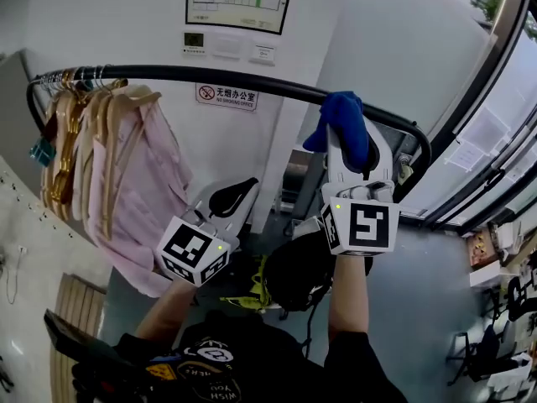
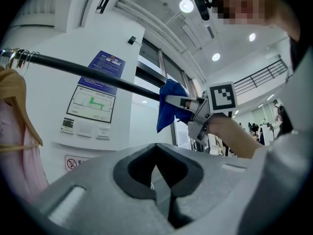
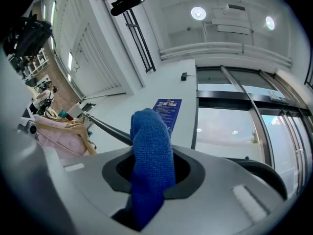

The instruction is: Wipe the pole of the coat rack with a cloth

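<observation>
Holding the blue cloth clamped between its jaws, the right gripper is raised to the black pole of the coat rack. The cloth meets the pole towards its right-hand stretch, shortly before the bend where the pole turns downward. The right gripper view confirms the grasp: a thick fold of cloth fills the gap between the jaws and stands proud of them, so it is fabric, not gripper, that presents to the pole. In the left gripper view the cloth sits at the pole and hangs a little below it, which suggests it is laid over the top of the pole; whether it wraps round cannot be confirmed. The left gripper is held lower and well apart from the pole, jaws brought together with nothing between them. It appears to be parked out of the way, the wipe being a one-gripper job. Wooden hangers carrying pink garments are bunched at the far left end of the pole, leaving the long middle run bare and accessible. Judgement: the wiping stroke is in hand at the right portion. The bare run to the left remains available, and the hangers would obstruct any pass carried to the left end.
</observation>
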A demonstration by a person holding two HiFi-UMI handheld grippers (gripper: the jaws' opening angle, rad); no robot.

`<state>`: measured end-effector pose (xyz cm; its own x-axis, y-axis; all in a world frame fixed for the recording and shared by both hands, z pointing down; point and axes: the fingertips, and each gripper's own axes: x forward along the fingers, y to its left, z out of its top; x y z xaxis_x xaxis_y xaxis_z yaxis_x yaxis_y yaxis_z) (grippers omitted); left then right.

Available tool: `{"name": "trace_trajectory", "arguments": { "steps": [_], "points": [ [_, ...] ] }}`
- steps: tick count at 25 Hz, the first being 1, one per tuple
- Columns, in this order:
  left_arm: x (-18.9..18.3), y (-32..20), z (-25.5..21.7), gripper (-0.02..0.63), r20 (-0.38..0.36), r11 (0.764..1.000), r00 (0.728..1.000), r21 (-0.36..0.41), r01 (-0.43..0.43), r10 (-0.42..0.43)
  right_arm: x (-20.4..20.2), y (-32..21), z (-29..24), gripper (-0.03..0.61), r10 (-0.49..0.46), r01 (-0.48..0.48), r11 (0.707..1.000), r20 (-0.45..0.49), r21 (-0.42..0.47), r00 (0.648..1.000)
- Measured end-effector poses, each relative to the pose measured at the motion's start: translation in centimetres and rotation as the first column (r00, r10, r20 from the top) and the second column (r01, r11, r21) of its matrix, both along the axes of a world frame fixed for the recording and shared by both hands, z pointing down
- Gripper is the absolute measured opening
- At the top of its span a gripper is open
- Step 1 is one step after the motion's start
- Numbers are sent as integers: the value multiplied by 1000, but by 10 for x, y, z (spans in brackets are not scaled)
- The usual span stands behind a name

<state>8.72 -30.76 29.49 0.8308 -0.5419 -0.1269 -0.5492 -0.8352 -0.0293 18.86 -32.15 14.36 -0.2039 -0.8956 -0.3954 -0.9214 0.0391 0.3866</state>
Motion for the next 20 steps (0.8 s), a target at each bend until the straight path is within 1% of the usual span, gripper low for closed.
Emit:
{"name": "trace_trajectory", "arguments": {
  "steps": [5,11,16,20],
  "points": [
    [-18,-6,5,-2,3,998,998,-18,67,-67,-40,-13,-4,92,-87,87,996,-28,11,996],
    [-41,-11,11,-2,5,993,993,-31,115,-115,-84,-26,0,92,-164,164,986,-55,1,985],
    [-58,-14,23,-2,8,990,991,-52,134,-134,-103,-30,20,92,-199,197,980,-57,-33,978],
    [-68,-18,31,-2,12,985,988,-75,156,-156,-100,-24,45,92,-228,227,971,-13,-79,973]
  ]
}}
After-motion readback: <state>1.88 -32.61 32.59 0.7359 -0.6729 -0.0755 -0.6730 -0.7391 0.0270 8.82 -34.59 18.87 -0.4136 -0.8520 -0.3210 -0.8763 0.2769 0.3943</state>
